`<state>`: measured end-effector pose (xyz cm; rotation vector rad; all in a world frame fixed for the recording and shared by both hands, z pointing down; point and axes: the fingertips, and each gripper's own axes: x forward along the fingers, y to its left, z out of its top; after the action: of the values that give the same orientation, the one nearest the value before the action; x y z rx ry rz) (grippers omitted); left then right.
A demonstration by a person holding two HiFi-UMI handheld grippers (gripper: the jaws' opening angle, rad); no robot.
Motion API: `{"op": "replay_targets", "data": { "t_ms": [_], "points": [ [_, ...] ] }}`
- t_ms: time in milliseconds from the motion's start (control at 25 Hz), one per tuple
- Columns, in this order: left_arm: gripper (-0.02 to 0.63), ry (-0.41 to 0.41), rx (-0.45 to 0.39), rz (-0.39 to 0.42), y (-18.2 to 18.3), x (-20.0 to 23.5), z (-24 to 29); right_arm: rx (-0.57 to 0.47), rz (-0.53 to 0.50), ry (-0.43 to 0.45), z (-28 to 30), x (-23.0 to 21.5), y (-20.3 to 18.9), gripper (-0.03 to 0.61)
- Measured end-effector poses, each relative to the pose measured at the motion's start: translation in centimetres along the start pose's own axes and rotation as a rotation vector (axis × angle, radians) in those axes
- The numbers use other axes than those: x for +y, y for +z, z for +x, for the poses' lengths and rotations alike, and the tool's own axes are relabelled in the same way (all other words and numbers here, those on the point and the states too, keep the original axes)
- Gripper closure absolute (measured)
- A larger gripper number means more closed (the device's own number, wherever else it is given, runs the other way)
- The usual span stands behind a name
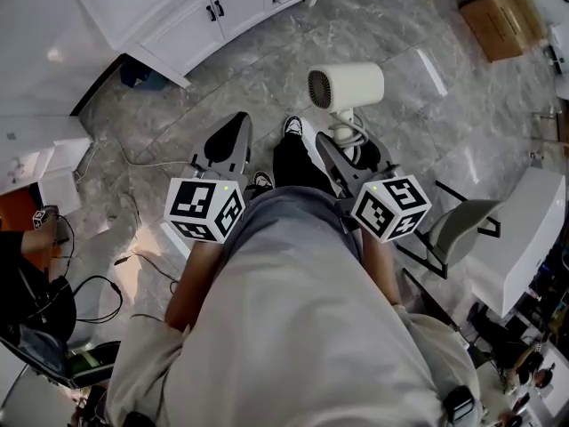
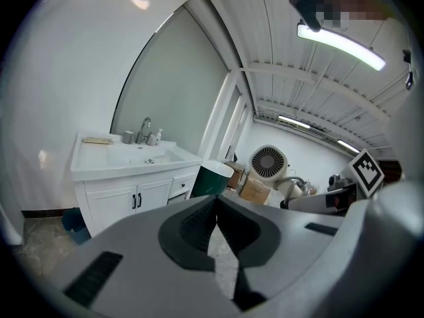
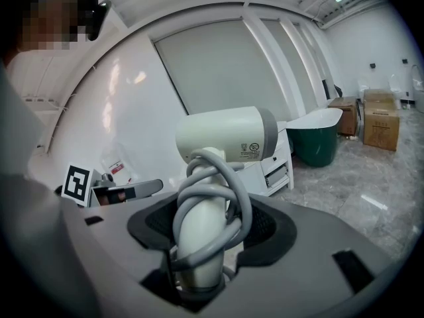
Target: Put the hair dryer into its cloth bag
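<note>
Two grippers are held out ahead of the torso, side by side & near each other, both angled a little below level. The hair dryer point(image 1: 347, 87) is carried by the right gripper point(image 1: 331, 148). Its handle point(image 3: 199, 244) is pinched btwn the jaws, w/ the grey cord point(image 3: 232, 191) looped round that handle and caught in the pinch too. The barrel thus stands upright above & just beyond the jaw tips, grille end turned toward the left gripper point(image 2: 217, 211). That one is pressed together, tips meeting, w/ nothing btwn its jaws. No cloth bag is seen in any view, so its place can't be given. Handling, as judged: the shell is prob. hard smooth plastic, stiff, safe under a light squeeze but a bit slick. Weight is expected to sit high in the barrel, so the thing is top-heavy and may be tipped or twisted round the pinch if swung fast. The cord coil is springy and prob. adds friction, yet loops could be snagged or shed at a bag's mouth. The hold is best taken low-to-mid on the handle, over the coil, as it is now. A soft bag would prob. need its mouth held open by the free left gripper while the barrel is fed in first.
</note>
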<state>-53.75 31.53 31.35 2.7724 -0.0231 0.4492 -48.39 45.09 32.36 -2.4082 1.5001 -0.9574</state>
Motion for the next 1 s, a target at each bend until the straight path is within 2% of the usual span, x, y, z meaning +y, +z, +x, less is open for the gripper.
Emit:
{"op": "replay_targets", "data": {
  "t_ms": [280, 480, 720, 1000],
  "points": [
    [0.604, 0.02, 0.02, -0.012, 1.9, 1.2, 5.3, 0.028, -0.007, 0.013, 3.7, -3.9, 3.4, 0.327],
    [0.604, 0.044, 0.018, 0.013, 3.6, 1.4, 9.1, 0.035, -0.01, 0.027, 5.5, -6.9, 6.2, 0.327],
    [0.604, 0.024, 0.06, 0.016, 4.5, 1.1, 14.0, 0.048, -0.018, 0.028, 7.7, -10.8, 9.2, 0.327],
    [0.604, 0.043, 0.046, 0.018, 6.6, 1.0, 18.7, 0.047, -0.021, 0.041, 9.5, -14.7, 12.5, 0.327]
  ]
}}
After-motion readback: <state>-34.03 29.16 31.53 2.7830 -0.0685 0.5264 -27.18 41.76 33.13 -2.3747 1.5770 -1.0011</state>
